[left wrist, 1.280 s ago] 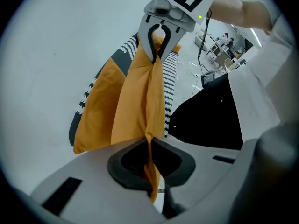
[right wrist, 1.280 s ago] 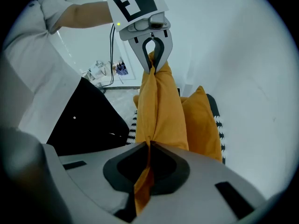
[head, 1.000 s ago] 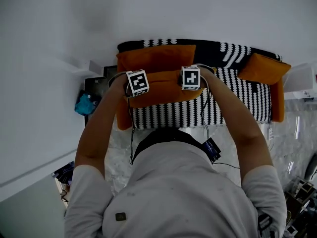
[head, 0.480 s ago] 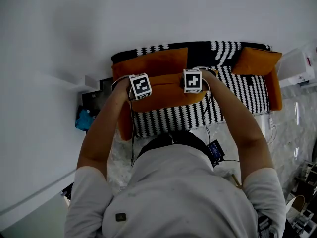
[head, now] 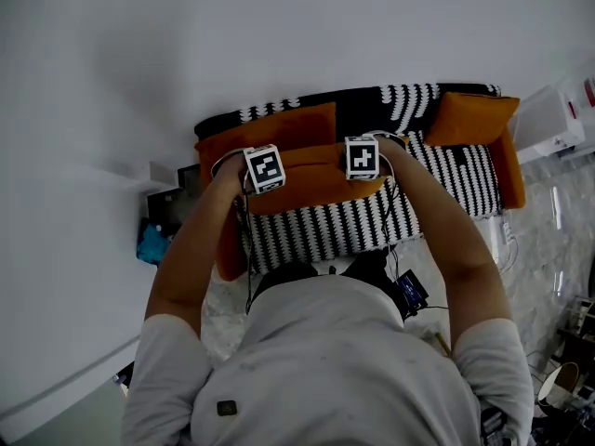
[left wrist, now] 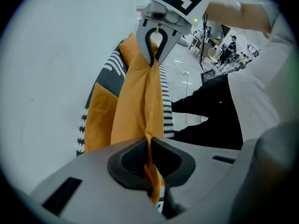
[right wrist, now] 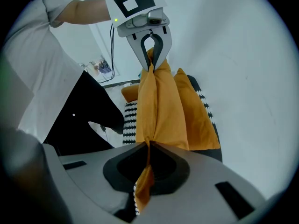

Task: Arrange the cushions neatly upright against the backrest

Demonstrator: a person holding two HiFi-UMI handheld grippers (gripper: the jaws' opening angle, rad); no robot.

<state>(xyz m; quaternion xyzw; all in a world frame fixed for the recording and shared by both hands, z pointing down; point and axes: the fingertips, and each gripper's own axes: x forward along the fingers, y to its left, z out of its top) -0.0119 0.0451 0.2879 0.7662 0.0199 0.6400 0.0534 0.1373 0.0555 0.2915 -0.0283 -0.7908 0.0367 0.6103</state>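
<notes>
Both grippers hold one orange cushion (head: pixel 316 179) by its top edge above the black-and-white patterned sofa seat (head: pixel 325 226). My left gripper (left wrist: pixel 150 153) is shut on the cushion's fabric (left wrist: pixel 140 101). My right gripper (right wrist: pixel 148 148) pinches the opposite corner of the same cushion (right wrist: pixel 159 111). In the head view the left gripper (head: pixel 264 168) and right gripper (head: pixel 362 157) are a cushion's width apart. A second orange cushion (head: pixel 279 128) leans on the backrest (head: pixel 390 100) just behind the held one. A third orange cushion (head: pixel 469 117) stands at the sofa's right end.
A white wall rises right behind the sofa. Orange armrests (head: pixel 509 170) close both ends. A dark side table with a blue thing (head: pixel 152 244) stands left of the sofa, a white box (head: pixel 548 119) to its right. Cables hang from the grippers over the marble floor (head: pixel 548 240).
The head view has swung, so the sofa sits further left and higher. Both grippers keep their grip, and the held cushion lies a little closer to the cushion at the backrest.
</notes>
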